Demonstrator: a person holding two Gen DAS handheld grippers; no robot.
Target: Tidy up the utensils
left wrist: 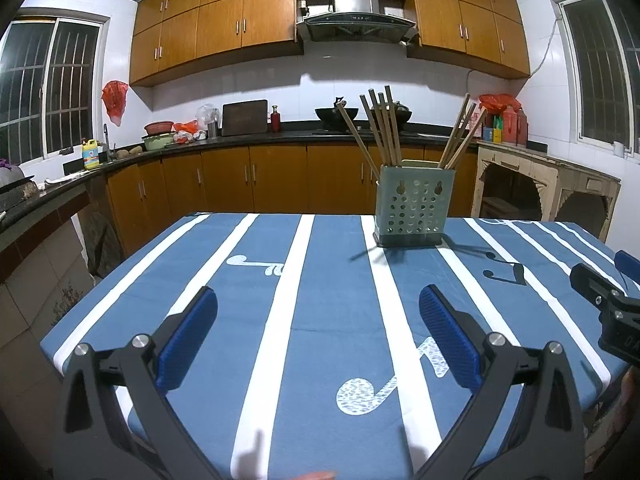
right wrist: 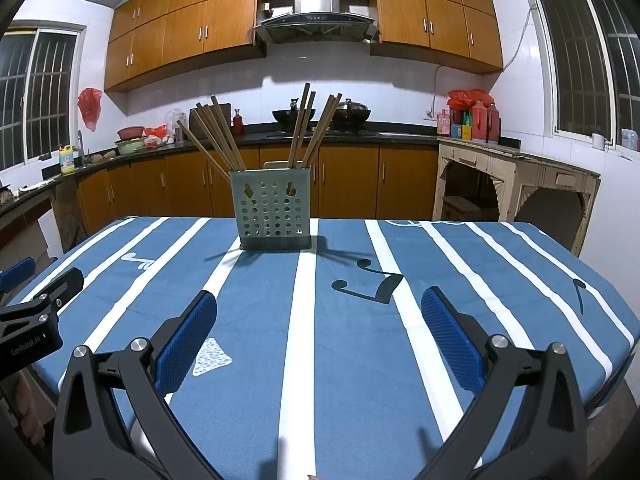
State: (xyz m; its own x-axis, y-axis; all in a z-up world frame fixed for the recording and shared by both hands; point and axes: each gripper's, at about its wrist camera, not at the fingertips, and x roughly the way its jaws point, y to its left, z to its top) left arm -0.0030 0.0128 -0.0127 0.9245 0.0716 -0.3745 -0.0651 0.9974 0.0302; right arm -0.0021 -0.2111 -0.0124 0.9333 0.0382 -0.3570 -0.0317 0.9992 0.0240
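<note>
**Both grippers idle and empty; chopsticks already standing in caddy**

Nearest the holder of the tools, the left gripper (left wrist: 318, 312) hangs above the striped tablecloth (left wrist: 328, 304), its blue pads spread wide with nothing between them. The right gripper (right wrist: 319, 312) hangs alongside in the same condition: fully parted, holding nothing. Each gripper's body shows at the edge of the other's view, so the two are side by side on the near side of the caddy, well short of it.

Beyond them, toward the far edge of the cloth, stands the perforated green caddy (right wrist: 275, 210), upright. Wooden chopsticks (right wrist: 218, 136) fan out of its left compartment and a second bundle (right wrist: 316, 128) leans from its right. No loose utensil is visible on the cloth on the near side of the caddy.

Assessment of handling: the sticks look light, stiff and smooth, likely to pivot or slide in a shallow pinch. Take hold on the exposed upper shafts above the caddy rim, across the grain, one or two at a time. The caddy appears to be light plastic and could tip if a stick is dragged sideways; steady it with the free gripper.

Behind the caddy runs the kitchen counter (right wrist: 320, 136).
</note>
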